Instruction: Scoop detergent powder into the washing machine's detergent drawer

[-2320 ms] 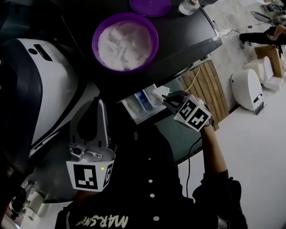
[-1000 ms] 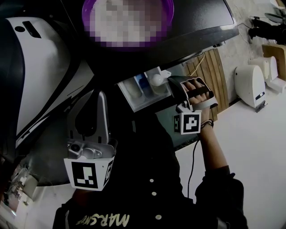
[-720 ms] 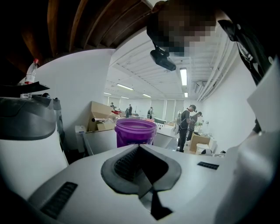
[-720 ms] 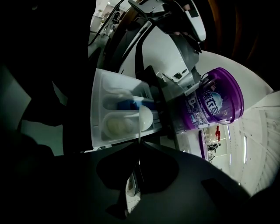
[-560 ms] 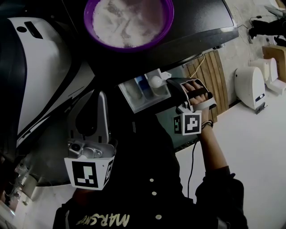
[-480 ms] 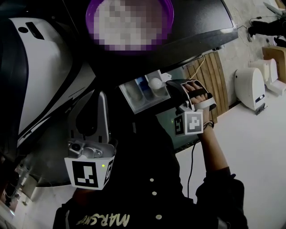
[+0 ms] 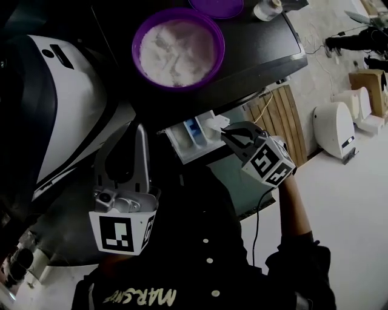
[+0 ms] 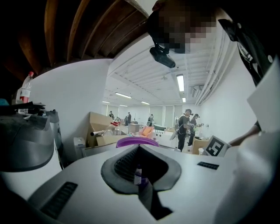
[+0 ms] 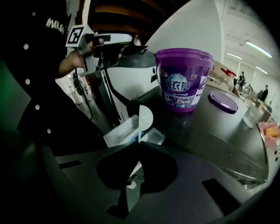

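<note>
Head view: detergent drawer (image 7: pixel 193 140) pulled out from front of black-topped washing machine (image 7: pixel 260 48), blue compartment showing near its middle. Just over drawer's right end, right gripper (image 7: pixel 225 134), jaws pinched together on handle of white scoop (image 7: pixel 217 123). Can't tell whether scoop touches drawer, or whether any powder left in it.

Right gripper view confirms grip: jaws closed on thin handle, scoop bowl turned up on edge above drawer's white tray.

On machine top, behind drawer: purple detergent tub (image 7: pixel 136 57), open, nearly full of white powder (image 7: pixel 176 45). Printed label on tub's side in right gripper view. Beside tub, further back: its purple lid (image 7: pixel 217 6), lying flat, & a small clear bottle (image 7: pixel 267 9).

Left gripper (image 7: pixel 127 142) low on left, well apart from drawer & scoop, tips aimed up toward machine. Left gripper view: jaws together, nothing held; tub's purple rim visible just beyond tips.

Left of washing machine: big white machine (image 7: pixel 66 121) w/ dark trim. Right of it: slatted wood panel (image 7: pixel 276 115) leaning at machine's side, cable hanging in front.
</note>
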Demonstrator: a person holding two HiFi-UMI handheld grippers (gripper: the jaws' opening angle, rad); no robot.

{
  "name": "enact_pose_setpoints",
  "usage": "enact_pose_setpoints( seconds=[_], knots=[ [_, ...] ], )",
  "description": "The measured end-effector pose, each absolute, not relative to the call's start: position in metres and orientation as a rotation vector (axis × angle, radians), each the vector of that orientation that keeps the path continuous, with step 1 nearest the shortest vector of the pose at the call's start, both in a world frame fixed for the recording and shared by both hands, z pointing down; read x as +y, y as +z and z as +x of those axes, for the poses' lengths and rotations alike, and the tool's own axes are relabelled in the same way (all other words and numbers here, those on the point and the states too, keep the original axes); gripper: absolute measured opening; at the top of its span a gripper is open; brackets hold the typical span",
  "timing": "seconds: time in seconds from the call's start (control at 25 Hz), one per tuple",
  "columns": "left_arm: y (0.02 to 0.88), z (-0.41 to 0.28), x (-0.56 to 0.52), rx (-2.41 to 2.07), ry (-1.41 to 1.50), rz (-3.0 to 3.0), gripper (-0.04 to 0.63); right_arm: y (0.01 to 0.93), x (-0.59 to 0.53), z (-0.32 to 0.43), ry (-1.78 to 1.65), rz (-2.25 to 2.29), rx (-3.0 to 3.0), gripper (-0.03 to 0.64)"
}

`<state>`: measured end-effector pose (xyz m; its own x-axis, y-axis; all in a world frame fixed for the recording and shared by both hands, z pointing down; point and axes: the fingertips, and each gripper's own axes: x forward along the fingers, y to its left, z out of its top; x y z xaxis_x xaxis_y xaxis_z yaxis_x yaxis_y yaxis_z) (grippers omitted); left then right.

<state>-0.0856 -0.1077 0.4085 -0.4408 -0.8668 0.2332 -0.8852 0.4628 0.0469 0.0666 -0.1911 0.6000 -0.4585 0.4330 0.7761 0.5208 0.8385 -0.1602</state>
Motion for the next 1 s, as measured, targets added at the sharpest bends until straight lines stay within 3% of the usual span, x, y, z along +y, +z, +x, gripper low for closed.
enact_pose_setpoints(
  seconds=[0.32, 1.0],
  knots=[
    [0.368, -0.101, -0.115, -2.549, 0.090, 1.549, 0.014, 0.514, -0.194, 0.042, 0.403, -0.627, -2.340, 0.033],
    [0.285, -0.120, -0.122, -2.687, 0.000, 1.672, 0.014, 0.335, -0.265, -0.005, 0.446, -0.204, -2.985, 0.033]
  ],
)
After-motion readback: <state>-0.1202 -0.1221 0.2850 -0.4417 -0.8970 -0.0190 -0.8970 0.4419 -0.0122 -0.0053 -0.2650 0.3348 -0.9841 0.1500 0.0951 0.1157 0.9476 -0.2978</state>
